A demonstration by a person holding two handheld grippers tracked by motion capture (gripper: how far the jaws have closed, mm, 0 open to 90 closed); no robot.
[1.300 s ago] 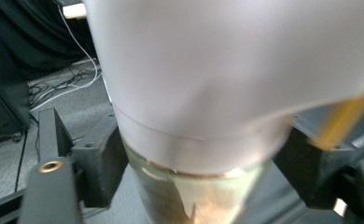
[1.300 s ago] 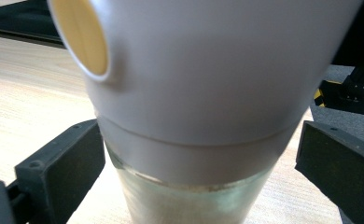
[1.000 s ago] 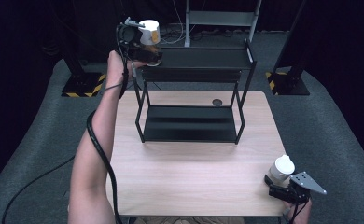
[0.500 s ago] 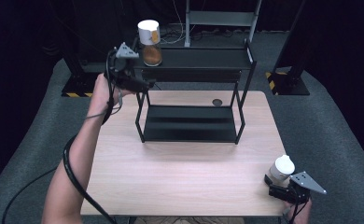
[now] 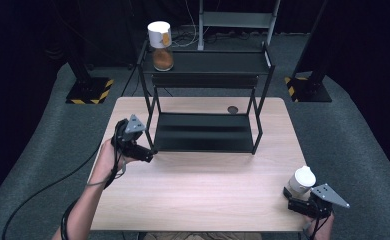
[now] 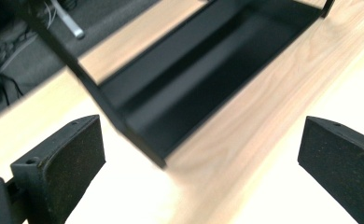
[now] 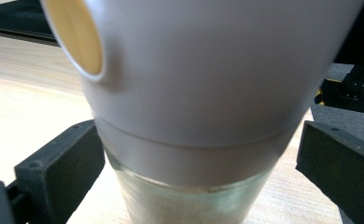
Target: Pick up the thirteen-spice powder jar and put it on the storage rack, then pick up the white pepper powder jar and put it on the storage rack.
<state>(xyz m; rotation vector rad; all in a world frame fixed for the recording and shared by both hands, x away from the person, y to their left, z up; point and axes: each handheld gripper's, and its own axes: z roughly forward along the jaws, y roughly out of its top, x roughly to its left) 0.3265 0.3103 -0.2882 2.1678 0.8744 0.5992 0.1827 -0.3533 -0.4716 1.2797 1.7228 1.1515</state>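
A glass jar with a white lid and orange-brown contents [image 5: 160, 45] stands at the left end of the black rack's top shelf [image 5: 218, 62]. My left gripper [image 5: 145, 154] is low over the table beside the rack's front left leg. Its jaws have just been opening and stand wide, with nothing between them [image 6: 201, 154]; the lower shelf [image 6: 203, 70] lies just ahead. At the table's front right corner a second white-lidded jar [image 5: 301, 181] stands between the jaws of my right gripper [image 5: 292, 196]. Up close, that jar [image 7: 203, 93] sits between the pads [image 7: 63, 168], which stand apart from the glass.
The wooden table [image 5: 198, 190] carries the two-shelf rack, whose lower shelf [image 5: 203, 132] is bare. A small dark disc [image 5: 232, 109] lies on the table behind it. Stand bases with yellow-black stripes [image 5: 89, 92] rest on the grey floor at both sides.
My left gripper let go of the jar on the top shelf, then drew back to the left and sank down to the table by the rack's front left leg. The right gripper has kept still.
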